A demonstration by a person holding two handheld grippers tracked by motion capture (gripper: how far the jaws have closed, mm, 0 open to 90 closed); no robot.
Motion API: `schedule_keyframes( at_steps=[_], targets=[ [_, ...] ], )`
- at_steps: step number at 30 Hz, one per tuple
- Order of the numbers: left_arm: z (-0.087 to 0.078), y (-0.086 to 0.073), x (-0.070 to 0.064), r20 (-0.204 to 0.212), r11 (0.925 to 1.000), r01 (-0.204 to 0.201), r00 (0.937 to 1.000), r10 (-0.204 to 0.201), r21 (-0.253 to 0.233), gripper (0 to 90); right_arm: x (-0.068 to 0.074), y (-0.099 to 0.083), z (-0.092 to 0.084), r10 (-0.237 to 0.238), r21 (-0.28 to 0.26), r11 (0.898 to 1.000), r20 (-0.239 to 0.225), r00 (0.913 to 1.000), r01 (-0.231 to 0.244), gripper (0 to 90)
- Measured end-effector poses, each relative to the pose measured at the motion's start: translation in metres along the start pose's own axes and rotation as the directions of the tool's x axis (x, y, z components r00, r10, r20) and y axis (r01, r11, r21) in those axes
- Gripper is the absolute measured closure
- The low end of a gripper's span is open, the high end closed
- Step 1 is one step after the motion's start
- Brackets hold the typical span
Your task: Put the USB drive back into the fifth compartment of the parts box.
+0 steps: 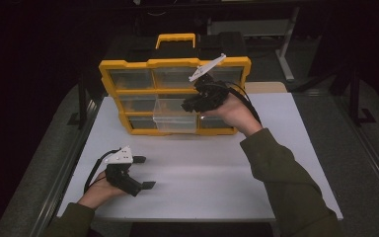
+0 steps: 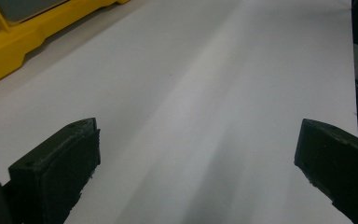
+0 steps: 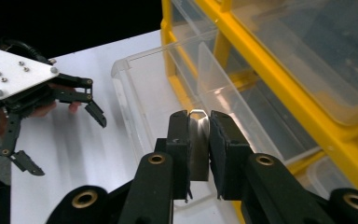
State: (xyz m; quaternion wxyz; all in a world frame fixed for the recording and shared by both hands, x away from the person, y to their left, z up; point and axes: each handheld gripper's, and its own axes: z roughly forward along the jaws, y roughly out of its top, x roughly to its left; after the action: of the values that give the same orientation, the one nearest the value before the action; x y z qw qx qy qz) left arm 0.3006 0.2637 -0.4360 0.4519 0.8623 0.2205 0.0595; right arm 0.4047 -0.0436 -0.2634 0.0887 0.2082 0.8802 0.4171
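Two black jaws rise from the bottom of the right gripper view, clamped on one small metal piece (image 3: 198,144) that stands upright between their pads. Behind it, one clear drawer (image 3: 168,88) sticks out of the yellow organizer (image 3: 279,88), with one clear divider across it.

In the high view the right gripper (image 1: 190,104) sits just right of centre, over the organizer's (image 1: 128,64) lower middle, right above that pulled-out drawer (image 1: 173,121). One organizer stands at the upper centre of the frame, on the far part of the white table (image 1: 217,168); its one handle (image 1: 175,38) points away. I count about seven compartments, though the hand covers some.

At lower left the left gripper (image 1: 145,173) rests low over the table, well apart from the organizer, its jaws wide apart with nothing between them. The left gripper view shows bare table (image 2: 205,93) between them and one organizer corner (image 2: 9,51) at upper left.
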Motion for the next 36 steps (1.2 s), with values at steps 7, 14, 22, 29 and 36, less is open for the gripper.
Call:
schedule_keyframes(
  at_steps=[7,14,22,29,36],
  targets=[
    [0.0,0.0,0.0,0.001,1.0,0.001,1.0,-0.001,-0.001,0.0,-0.002,-0.003,-0.004,0.032,-0.011,0.999,0.008,0.9995,-0.032,59.7],
    [0.0,0.0,0.0,-0.001,1.0,-0.001,1.0,0.001,0.003,0.0,-0.004,-0.014,-0.019,0.064,-0.045,0.997,0.035,0.9973,-0.062,49.2],
    [0.0,0.0,0.0,-0.002,1.0,0.0,1.0,0.0,0.002,0.0,-0.001,-0.031,-0.028,0.076,-0.036,0.997,0.062,0.9952,-0.074,39.4],
    [0.0,-0.001,0.0,-0.003,1.0,0.0,1.0,0.0,0.003,0.0,0.001,-0.048,-0.032,0.081,-0.048,0.996,0.064,0.9946,-0.078,31.5],
    [0.0,-0.001,0.0,-0.007,1.0,-0.001,1.0,0.001,0.003,0.0,0.003,-0.065,-0.031,0.072,-0.062,0.996,0.068,0.9951,-0.068,23.9]
  ],
)
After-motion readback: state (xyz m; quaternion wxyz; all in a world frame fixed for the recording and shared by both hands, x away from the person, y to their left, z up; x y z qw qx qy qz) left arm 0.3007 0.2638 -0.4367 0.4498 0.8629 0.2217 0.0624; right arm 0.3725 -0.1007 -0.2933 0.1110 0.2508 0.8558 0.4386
